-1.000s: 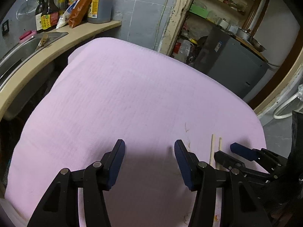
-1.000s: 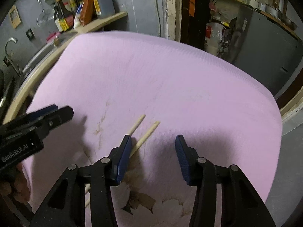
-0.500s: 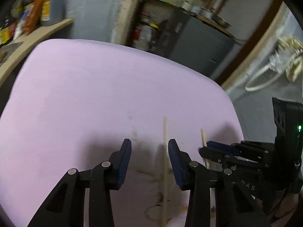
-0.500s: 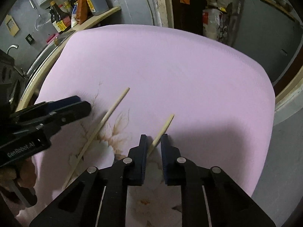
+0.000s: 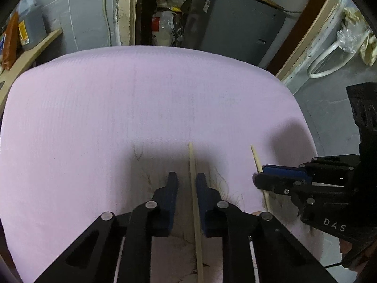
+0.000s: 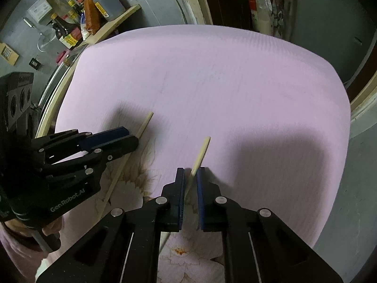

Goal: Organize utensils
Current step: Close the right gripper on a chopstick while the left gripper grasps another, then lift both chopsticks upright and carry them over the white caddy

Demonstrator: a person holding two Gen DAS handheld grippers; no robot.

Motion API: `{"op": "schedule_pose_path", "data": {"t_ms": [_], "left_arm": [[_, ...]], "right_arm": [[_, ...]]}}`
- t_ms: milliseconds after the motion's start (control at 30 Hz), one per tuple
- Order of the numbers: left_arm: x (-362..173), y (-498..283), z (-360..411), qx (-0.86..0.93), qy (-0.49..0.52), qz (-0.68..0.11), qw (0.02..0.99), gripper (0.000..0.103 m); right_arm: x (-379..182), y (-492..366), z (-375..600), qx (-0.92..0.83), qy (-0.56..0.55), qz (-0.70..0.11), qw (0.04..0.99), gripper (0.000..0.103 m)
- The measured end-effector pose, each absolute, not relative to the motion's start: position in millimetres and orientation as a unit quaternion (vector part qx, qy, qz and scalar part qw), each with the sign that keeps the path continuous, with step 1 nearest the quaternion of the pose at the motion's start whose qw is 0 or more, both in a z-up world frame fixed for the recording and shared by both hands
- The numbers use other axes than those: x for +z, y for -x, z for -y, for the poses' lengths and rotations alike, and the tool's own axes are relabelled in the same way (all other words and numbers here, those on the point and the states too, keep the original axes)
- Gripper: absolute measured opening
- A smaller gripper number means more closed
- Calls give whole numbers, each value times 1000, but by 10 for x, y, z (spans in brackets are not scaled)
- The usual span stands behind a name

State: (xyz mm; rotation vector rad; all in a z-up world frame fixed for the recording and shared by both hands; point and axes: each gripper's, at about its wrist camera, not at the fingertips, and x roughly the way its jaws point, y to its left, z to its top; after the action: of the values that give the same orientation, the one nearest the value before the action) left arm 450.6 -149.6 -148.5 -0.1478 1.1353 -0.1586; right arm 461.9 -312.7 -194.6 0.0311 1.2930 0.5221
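Note:
Two pale wooden chopsticks lie apart on a pink cloth (image 5: 141, 106). The left chopstick (image 5: 192, 160) runs between the fingers of my left gripper (image 5: 187, 176). Those jaws are closing; the stick sits near the right pad, with a gap to the left pad. The right chopstick (image 6: 202, 148) runs between the blue pads of my right gripper (image 6: 189, 172), whose jaws are still closing and look tight on it. From the left wrist, the right gripper (image 5: 259, 176) shows from the side across that chopstick (image 5: 255, 158). From the right wrist, the left gripper (image 6: 132, 139) crosses the left chopstick (image 6: 146, 122).
A wooden counter with several sauce bottles (image 6: 94, 16) curves along the cloth's far left. A grey cabinet (image 5: 231, 18) and a doorway stand behind the far edge, and a white pipe (image 5: 325, 59) is at the right. The near cloth carries a flower print (image 6: 183, 254).
Both grippers have moved over the chopsticks and narrowed from wide open. The left one swung right to straddle its stick. The right one has closed around the other stick.

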Motion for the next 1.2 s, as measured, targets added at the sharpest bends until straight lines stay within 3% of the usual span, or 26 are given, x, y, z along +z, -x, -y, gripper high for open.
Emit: {"op": "schedule_pose_path", "data": {"t_ms": [100, 300, 400, 633, 1200], "left_arm": [[-1508, -4517, 1487, -82, 83, -543, 832, 7], [-1511, -4508, 1469, -79, 101, -550, 825, 4], [-1417, -4373, 1397, -75, 123, -528, 837, 4], [-947, -3883, 1392, -74, 106, -431, 893, 4], [16, -2978, 1159, -112, 112, -288, 945, 4]], "right_arm": [[-1966, -4648, 3094, 232, -15, -604, 762, 8], [-1930, -4608, 2903, 208, 34, -605, 768, 4], [-1877, -4538, 3090, 208, -60, -591, 777, 4], [-1401, -3900, 3342, 215, -138, -466, 847, 4], [-51, -2906, 3235, 202, -131, -248, 938, 4]]}}
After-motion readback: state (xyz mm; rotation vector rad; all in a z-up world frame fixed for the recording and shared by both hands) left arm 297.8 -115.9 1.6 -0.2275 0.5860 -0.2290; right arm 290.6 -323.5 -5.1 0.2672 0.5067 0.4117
